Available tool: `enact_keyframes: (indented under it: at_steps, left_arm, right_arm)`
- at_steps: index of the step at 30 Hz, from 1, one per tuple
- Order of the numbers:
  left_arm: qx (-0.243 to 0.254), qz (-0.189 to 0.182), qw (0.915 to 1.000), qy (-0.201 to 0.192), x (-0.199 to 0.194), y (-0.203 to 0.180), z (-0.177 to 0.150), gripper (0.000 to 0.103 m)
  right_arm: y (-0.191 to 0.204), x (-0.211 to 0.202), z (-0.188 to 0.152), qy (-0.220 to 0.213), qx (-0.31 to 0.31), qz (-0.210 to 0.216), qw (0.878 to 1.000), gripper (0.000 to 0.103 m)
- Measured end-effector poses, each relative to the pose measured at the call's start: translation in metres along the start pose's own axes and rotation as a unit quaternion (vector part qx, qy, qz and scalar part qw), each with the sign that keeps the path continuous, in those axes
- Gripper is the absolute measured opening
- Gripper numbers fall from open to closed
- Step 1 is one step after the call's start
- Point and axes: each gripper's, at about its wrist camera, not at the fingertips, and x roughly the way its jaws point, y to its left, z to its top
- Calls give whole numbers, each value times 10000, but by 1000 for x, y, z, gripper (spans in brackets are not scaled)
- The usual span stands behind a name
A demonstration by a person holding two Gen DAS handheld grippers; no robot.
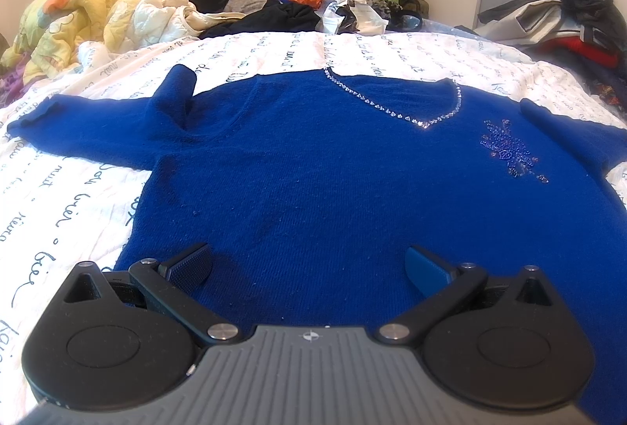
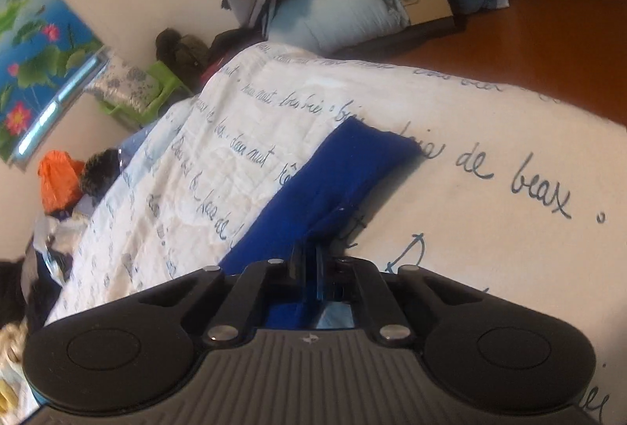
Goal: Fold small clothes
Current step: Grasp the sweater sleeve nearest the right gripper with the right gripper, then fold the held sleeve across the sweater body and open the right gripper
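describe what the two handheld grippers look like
The left gripper and right gripper match: ribbed grey body with a small round emblem, two rounded black side housings, black linkage arms with silver pins, and blue textured finger pads. No cables, hands or sleeves show.

blue sweater (image 1: pixel 313 166): right sleeve end cut off by edge | bed sheet (image 2: pixel 490 166) script: blurred

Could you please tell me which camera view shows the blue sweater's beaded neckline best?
The left wrist view: the sweater lies spread flat, its neckline fully visible. The right wrist view shows only a sleeve.
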Motion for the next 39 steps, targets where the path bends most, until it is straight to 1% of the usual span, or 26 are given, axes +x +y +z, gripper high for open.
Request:
enact_keyframes:
  at_steps: [2,4,5,8,9,10,11,12,13,15,16,18,19,21,22,23,24,25,27,28,29,30,32,35,37,39]
  left_arm:
    - [-4,-8,10000,-1,0,-1,0,103]
    - [-3,-8,10000,-1,0,-1,0,103]
    - [-4,-9,10000,-1,0,0,0,103]
    - [-3,-9,10000,0,0,0,0,103]
    - [1,-9,10000,0,0,0,0,103]
    - [9,-13,10000,2,0,0,0,103]
    - [17,-24,10000,3,1,0,1,103]
    - [25,-46,10000,6,1,1,1,103]
    - [30,-81,10000,10,0,2,1,103]
    - [8,-206,9998,52,-3,8,2,103]
    - [-91,-252,9996,126,-4,12,7,103]
    - [-535,-523,9969,222,-4,25,21,103]
    - [-848,-697,9936,252,0,33,31,103]
    - [-1452,-879,9844,472,19,46,55,103]
    - [-1721,-881,9792,623,33,50,66,100]
    - [-1941,-850,9745,738,46,53,75,92]
    - [-2100,-788,9709,845,59,55,83,87]
    - [-2095,-695,9716,852,69,54,90,84]
    - [-1827,-379,9787,853,81,45,103,65]
    - [-1588,-133,9836,840,86,38,108,42]
    - [-1282,165,9882,818,89,31,112,5]
    - [-1080,262,9905,806,89,31,115,7]
    - [-1078,320,9912,694,80,37,121,7]
    - [-864,638,9942,46,49,54,129,7]
    - [-705,715,9949,112,49,65,130,7]
    - [-381,630,9960,515,66,68,121,7]
  right_arm:
    - [12,-19,-8,-248,-96,229,9994,3]
    - [52,-45,-27,-315,-585,855,9941,3]
    - [78,-59,-43,-257,-866,1261,9879,3]
    - [163,-106,-116,183,-1703,2619,9498,7]
    - [187,-115,-145,463,-1902,3015,9332,13]
    - [208,-120,-176,879,-2106,3429,9112,42]
    - [222,-122,-204,1329,-2211,3633,8952,85]
    - [231,-122,-229,1713,-2234,3630,8883,95]
    - [232,-123,-247,1836,-2203,3553,8897,94]
    - [216,-129,-268,1643,-2116,3499,8977,94]
    - [202,-133,-274,1482,-2048,3429,9047,94]
    - [177,-139,-281,1230,-2183,3047,9189,94]
    - [165,-141,-284,1091,-2359,2816,9237,94]
    - [146,-138,-289,849,-2796,2452,9244,94]
    - [139,-136,-292,797,-2964,2320,9230,94]
    - [135,-134,-295,785,-2971,2294,9235,94]
    - [132,-138,-294,726,-2871,2429,9237,94]
    - [132,-139,-295,659,-2830,2451,9249,94]
    - [139,-134,-301,731,-2923,2298,9254,95]
    - [141,-134,-302,731,-2968,2300,9240,95]
    - [141,-134,-304,744,-3016,2284,9227,95]
    - [141,-134,-305,739,-3032,2281,9223,95]
    - [136,-133,-303,758,-2929,2358,9235,95]
    - [131,-131,-299,794,-2742,2480,9258,95]
    - [131,-131,-300,793,-2738,2481,9259,95]
    - [134,-131,-301,790,-2782,2462,9251,95]
